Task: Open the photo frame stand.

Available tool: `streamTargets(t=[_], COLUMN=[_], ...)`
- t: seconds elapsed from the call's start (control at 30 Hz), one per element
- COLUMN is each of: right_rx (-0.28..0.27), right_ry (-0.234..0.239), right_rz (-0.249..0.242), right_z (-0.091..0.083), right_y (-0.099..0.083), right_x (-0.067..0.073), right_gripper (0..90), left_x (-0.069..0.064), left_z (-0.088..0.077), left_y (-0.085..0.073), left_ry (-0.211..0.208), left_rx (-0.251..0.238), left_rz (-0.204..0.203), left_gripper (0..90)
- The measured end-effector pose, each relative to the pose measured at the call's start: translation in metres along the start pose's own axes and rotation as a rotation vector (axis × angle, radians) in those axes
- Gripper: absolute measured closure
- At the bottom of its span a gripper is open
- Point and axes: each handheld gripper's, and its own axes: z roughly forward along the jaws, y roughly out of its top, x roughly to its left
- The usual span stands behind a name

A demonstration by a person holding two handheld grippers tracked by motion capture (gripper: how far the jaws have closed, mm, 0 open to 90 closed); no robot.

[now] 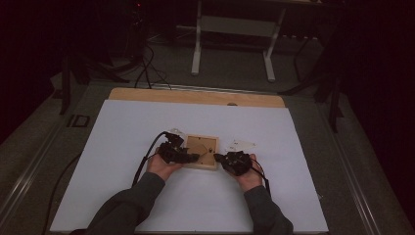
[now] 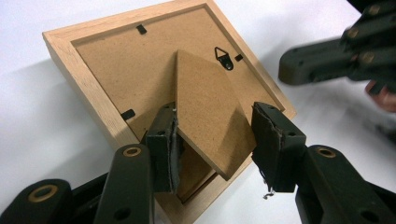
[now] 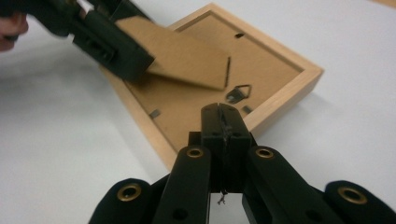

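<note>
Left black two-jaw gripper [image 2: 212,140] | jaws parted astride raised brown cardboard stand flap [image 2: 208,109], not clamped | right gripper [image 3: 223,122] clenched empty at near right frame edge | face-down wooden picture frame [image 1: 201,152] lies mid white sheet [image 1: 122,132], open room all round.

- Small square wooden picture frame [image 1: 201,152], light wood, lying face down at the centre of the high view, brown backing board up.
- Its cardboard easel stand [image 2: 205,112] is swung up off the back, tilted.
- Little black hanger hook [image 2: 224,58] sits near the upper right of the left gripper view.
</note>
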Motion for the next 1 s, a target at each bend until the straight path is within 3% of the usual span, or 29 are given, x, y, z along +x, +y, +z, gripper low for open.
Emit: streamTargets(t=[0.13, 0.3, 0.53, 0.87, 1.0], right_rx=[-0.009, 0.006, -0.002, -0.003, -0.011], right_ry=[-0.004, -0.011, 0.014, 0.015, 0.040], right_rz=[0.008, 0.016, 0.092, 0.131, 0.139], right_z=[-0.005, -0.005, -0.007, -0.005, -0.005], right_y=[0.003, 0.003, 0.006, 0.010, 0.011], right_x=[-0.003, -0.006, -0.016, -0.025, -0.028], right_gripper=[88.8, 81.2, 72.1, 63.6, 57.8], left_x=[-0.002, -0.006, -0.010, -0.014, -0.017], left_z=[0.000, -0.002, -0.004, -0.006, -0.007], left_y=[-0.001, -0.002, -0.004, -0.009, -0.013], left_ry=[0.008, 0.026, 0.038, 0.052, 0.065], left_rx=[-0.008, -0.013, -0.028, -0.063, -0.081], left_rz=[0.029, 0.068, 0.119, 0.167, 0.190], left_gripper=[54.9, 55.0, 55.2, 55.2, 55.2])
